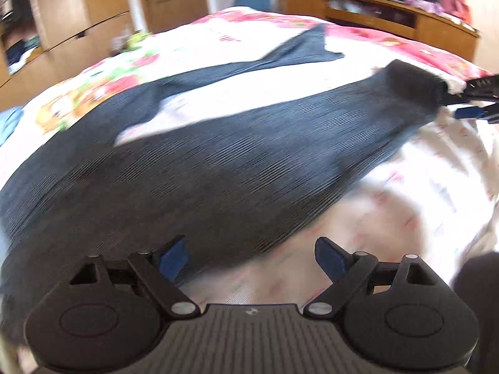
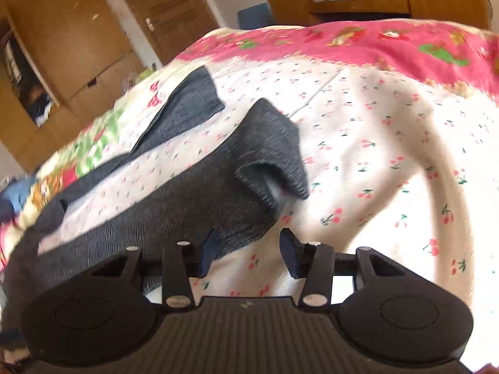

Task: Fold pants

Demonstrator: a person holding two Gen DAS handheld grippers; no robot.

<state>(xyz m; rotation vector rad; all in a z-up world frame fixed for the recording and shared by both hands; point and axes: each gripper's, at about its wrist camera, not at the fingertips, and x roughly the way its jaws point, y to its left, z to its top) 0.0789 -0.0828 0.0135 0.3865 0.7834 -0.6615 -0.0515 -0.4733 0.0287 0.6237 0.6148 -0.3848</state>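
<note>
Dark grey ribbed pants (image 1: 218,171) lie spread on the bed, legs apart in a V. My left gripper (image 1: 251,260) is open just above the near edge of the pants, by the waist end. The near leg runs right to its cuff (image 1: 408,84). My right gripper (image 2: 249,254) is open over the near leg's cuff end (image 2: 271,155), its left finger above the fabric; the cuff is bunched and gapes open. The right gripper also shows in the left wrist view (image 1: 477,99) at the cuff. The far leg (image 2: 184,106) lies flat beyond.
The bed has a white cherry-print sheet (image 2: 374,171) with a pink floral border (image 2: 343,43). Wooden wardrobes (image 2: 62,46) and a door stand left and behind. A wooden cabinet (image 1: 389,15) stands beyond the bed's far right.
</note>
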